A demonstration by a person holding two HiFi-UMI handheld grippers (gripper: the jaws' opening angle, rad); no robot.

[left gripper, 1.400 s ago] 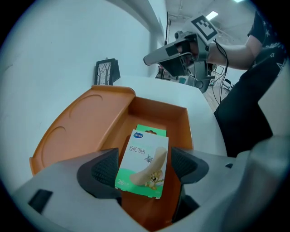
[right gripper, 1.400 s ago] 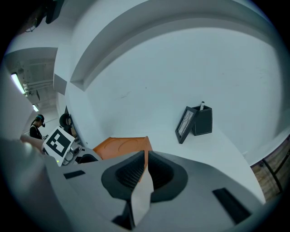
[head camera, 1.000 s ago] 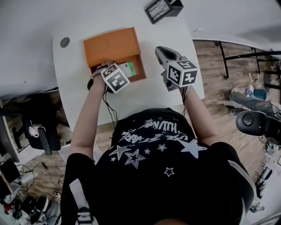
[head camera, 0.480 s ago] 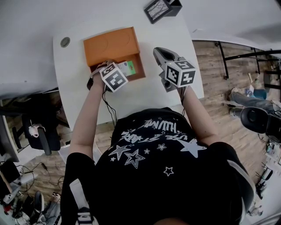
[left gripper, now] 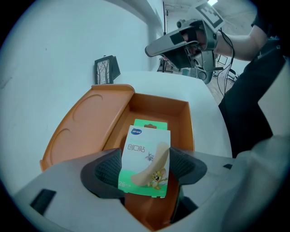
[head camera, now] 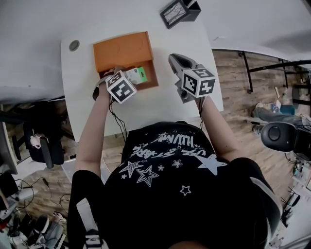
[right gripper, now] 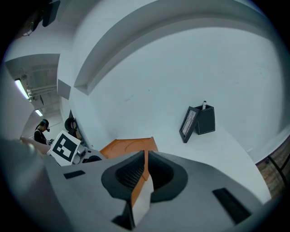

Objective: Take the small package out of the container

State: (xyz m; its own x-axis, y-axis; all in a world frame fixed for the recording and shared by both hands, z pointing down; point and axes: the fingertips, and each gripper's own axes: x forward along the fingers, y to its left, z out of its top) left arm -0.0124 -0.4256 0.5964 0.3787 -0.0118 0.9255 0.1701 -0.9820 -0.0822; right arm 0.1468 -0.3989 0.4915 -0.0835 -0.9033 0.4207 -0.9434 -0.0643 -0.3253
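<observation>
The small package [left gripper: 145, 156], a white and green box with a cartoon print, stands upright between my left gripper's [left gripper: 144, 165] pads, over the near end of the open orange container [left gripper: 158, 113]. In the head view the package [head camera: 139, 75] shows just past my left gripper [head camera: 132, 78], above the container's tray [head camera: 151, 80], whose lid [head camera: 121, 51] lies folded back. My right gripper [head camera: 176, 59] hovers to the right of the container, jaws shut with nothing between them. The right gripper view shows its closed pads [right gripper: 136, 174] and the container [right gripper: 131, 146] beyond them.
A black pen holder with a framed picture [head camera: 179, 11] stands at the white table's far edge [right gripper: 199, 121]. A round cable hole [head camera: 74, 45] is at the table's far left corner. Wood floor, chairs and cables surround the table [head camera: 92, 112].
My left gripper has shifted slightly left and toward the person, still holding the package. The right gripper has hardly moved.
</observation>
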